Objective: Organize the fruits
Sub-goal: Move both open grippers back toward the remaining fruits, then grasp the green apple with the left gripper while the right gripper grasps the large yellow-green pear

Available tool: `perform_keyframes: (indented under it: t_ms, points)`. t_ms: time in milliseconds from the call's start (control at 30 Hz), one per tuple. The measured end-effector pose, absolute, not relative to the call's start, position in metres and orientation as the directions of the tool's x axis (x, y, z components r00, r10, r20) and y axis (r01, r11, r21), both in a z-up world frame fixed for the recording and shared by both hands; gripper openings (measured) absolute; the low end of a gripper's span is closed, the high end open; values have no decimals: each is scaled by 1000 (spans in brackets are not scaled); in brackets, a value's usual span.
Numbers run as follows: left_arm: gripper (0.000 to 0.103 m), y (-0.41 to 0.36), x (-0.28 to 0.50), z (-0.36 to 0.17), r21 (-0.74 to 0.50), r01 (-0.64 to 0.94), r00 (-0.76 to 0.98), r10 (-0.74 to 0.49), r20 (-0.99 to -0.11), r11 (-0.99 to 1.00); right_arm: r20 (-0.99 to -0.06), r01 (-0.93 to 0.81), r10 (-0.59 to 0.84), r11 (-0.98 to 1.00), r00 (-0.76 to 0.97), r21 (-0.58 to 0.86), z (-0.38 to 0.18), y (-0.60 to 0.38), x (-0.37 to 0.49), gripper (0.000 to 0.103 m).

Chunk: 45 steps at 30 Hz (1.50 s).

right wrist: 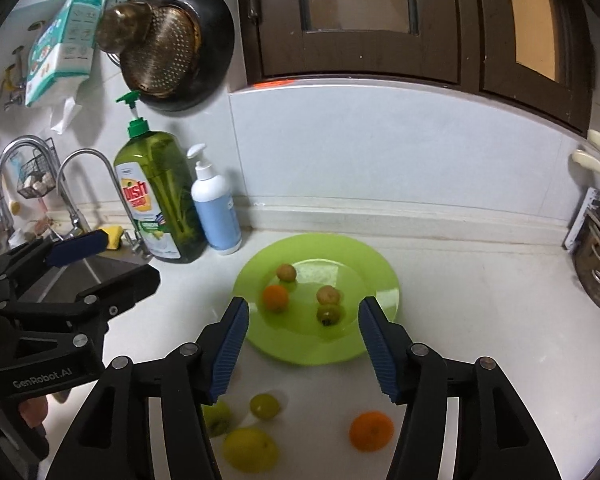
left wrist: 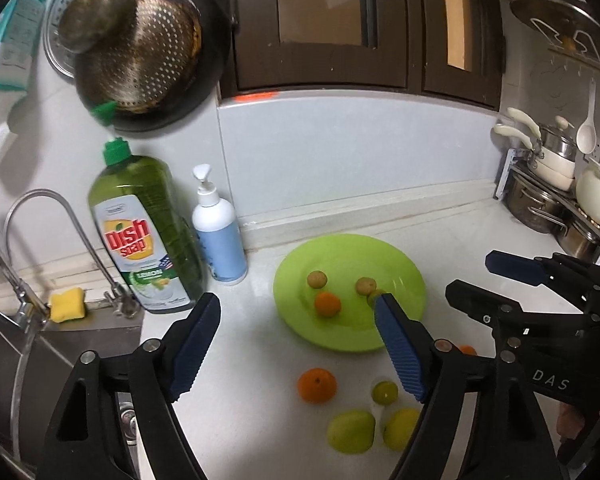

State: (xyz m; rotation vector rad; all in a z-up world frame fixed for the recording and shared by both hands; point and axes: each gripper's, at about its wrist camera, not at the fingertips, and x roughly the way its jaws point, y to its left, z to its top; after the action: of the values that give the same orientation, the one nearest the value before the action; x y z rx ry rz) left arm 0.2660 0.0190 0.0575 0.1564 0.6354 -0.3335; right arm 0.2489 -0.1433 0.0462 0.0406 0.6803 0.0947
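Left wrist view: a green dish soap bottle [left wrist: 148,232] and a white pump bottle [left wrist: 218,236] stand on the white surface [left wrist: 260,360] beside the sink [left wrist: 40,344], with a yellow sponge [left wrist: 66,304] on its edge. Behind the left hand-held gripper [left wrist: 296,344], released with its jaws wide apart, lies a green plate [left wrist: 404,280] holding a small orange [left wrist: 327,304] and three brownish-green fruits. On the surface nearer the camera sit an orange [left wrist: 317,385], a lime [left wrist: 385,393] and two yellow-green fruits. The right hand-held gripper [right wrist: 302,348] is released too, empty, above the plate's near rim.
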Motion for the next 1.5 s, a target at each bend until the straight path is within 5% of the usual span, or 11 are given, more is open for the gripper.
perform_keyframes:
  t_ms: [467, 1500]
  points:
    - [81, 36, 217, 50, 73, 382, 750, -263, -607, 921, -627, -59, 85, 996, 774, 63, 41, -125, 192, 58]
    - [80, 36, 216, -38, 93, 636, 559, -374, -740, 766, -827, -95, 73, 995, 557, 23, -50, -95, 181, 58]
